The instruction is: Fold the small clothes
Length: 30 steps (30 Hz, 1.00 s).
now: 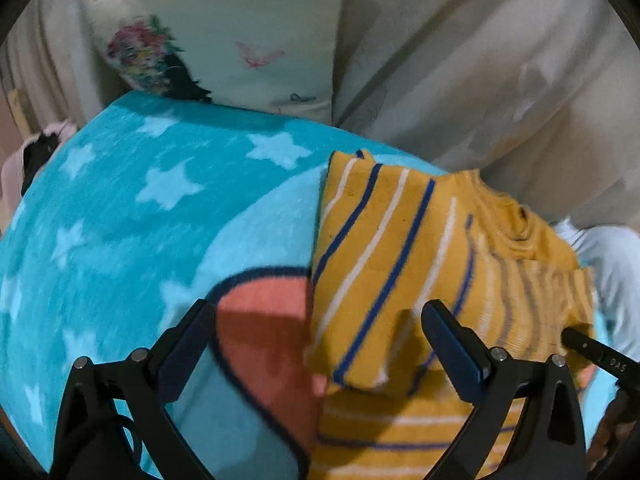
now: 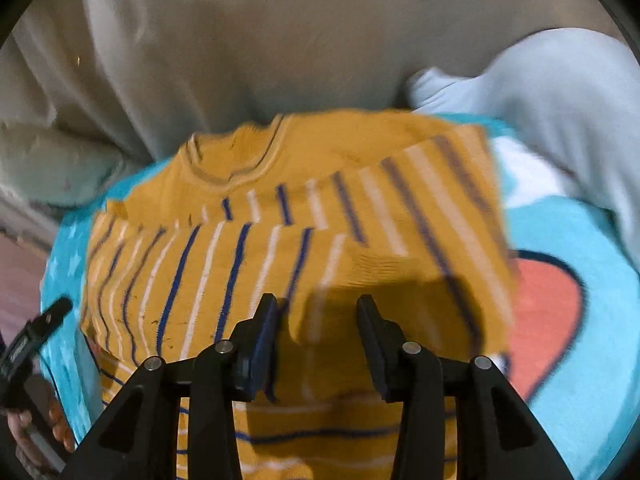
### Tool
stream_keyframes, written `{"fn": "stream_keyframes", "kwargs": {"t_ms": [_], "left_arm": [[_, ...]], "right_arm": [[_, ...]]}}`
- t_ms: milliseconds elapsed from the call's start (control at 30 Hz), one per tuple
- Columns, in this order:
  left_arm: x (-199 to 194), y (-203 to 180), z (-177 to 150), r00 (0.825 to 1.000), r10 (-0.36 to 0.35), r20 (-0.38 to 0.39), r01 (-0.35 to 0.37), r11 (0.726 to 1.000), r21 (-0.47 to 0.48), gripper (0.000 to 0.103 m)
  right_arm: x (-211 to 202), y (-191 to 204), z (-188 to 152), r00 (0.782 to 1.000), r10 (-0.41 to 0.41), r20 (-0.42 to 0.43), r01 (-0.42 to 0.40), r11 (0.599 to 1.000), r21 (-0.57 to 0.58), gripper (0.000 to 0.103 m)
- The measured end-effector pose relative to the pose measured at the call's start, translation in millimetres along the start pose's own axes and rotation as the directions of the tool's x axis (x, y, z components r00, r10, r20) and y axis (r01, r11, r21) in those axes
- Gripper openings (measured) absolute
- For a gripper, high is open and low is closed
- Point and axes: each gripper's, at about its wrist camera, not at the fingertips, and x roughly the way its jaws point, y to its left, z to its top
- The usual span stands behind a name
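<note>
Our shirt (image 2: 280, 240) lies on the blanket (image 1: 120, 220), sleeves folded in so it stays narrow. Both tongs, left (image 1: 316, 336) and right (image 2: 316, 332), gape empty above its hem, probably ready for the next fold.

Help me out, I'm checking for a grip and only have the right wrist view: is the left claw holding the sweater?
Observer: No. The left claw is open, one finger over the yellow striped sweater, the other over the star blanket.
Operator: Anything behind the blanket on that side?
Observer: A floral pillow stands at its far edge.
Operator: Any other clothes over there?
Observer: Only a pink and black item at the blanket's left edge, too blurred to identify.
</note>
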Motion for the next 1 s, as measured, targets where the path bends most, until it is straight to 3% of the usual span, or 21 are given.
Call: {"fn": "stream_keyframes", "kwargs": {"t_ms": [100, 167, 200, 267, 400, 567, 700, 767, 800, 900, 967, 1000], "left_arm": [[27.0, -2.3, -1.6, 0.997, 0.048, -0.068, -0.045, 0.998, 0.044, 0.102], [36.5, 2.7, -5.9, 0.993, 0.046, -0.109, -0.040, 0.998, 0.053, 0.102], [34.1, 5.1, -7.0, 0.995, 0.042, -0.094, -0.036, 0.998, 0.060, 0.102], [25.2, 8.5, -7.2, 0.996, 0.045, -0.078, -0.039, 0.996, 0.080, 0.102], [-5.3, 24.2, -7.2, 0.999, 0.033, -0.015, -0.032, 0.999, 0.027, 0.102], [-30.2, 41.2, -26.7, 1.000, -0.010, -0.006, 0.010, 0.998, -0.059, 0.102], [-43.1, 37.0, -45.3, 1.000, -0.009, 0.006, 0.009, 0.998, -0.069, 0.102], [-50.4, 34.5, -52.0, 1.000, 0.014, 0.019, -0.013, 0.998, -0.068, 0.102], [-53.5, 33.6, -55.7, 1.000, 0.020, 0.021, -0.019, 0.997, -0.069, 0.102], [-68.0, 35.3, -68.8, 0.998, 0.051, 0.020, -0.049, 0.995, -0.086, 0.102], [-80.8, 39.3, -77.6, 0.996, 0.077, 0.037, -0.072, 0.991, -0.109, 0.102], [-89.2, 40.7, -83.4, 0.995, 0.089, 0.042, -0.084, 0.989, -0.121, 0.102]], "right_arm": [[19.2, 1.9, 8.6, 0.989, -0.147, 0.020, 0.148, 0.985, -0.089, 0.041], [17.5, 3.1, 14.4, 0.960, -0.279, 0.038, 0.281, 0.954, -0.103, 0.041], [13.6, 3.9, 16.1, 0.943, -0.329, 0.049, 0.333, 0.937, -0.106, 0.041], [4.4, 2.1, 16.9, 0.933, -0.355, 0.059, 0.360, 0.929, -0.087, 0.041], [-23.6, 16.0, 13.1, 0.960, -0.264, 0.090, 0.270, 0.960, -0.069, 0.041], [-29.4, 65.6, -8.2, 0.998, -0.024, 0.057, 0.029, 0.995, -0.093, 0.043], [-2.3, 86.5, -16.8, 0.992, 0.118, -0.044, -0.122, 0.987, -0.102, 0.044], [22.8, 85.2, -13.4, 0.979, 0.169, -0.114, -0.178, 0.981, -0.072, 0.062], [28.9, 80.0, -11.4, 0.973, 0.197, -0.116, -0.204, 0.978, -0.050, 0.062], [20.4, 74.4, -5.2, 0.977, 0.187, -0.101, -0.190, 0.982, -0.022, 0.057], [-2.8, 78.1, -5.1, 0.982, 0.191, 0.004, -0.190, 0.980, -0.049, 0.052], [-13.8, 84.7, -6.0, 0.974, 0.225, 0.039, -0.221, 0.972, -0.074, 0.052]]}}
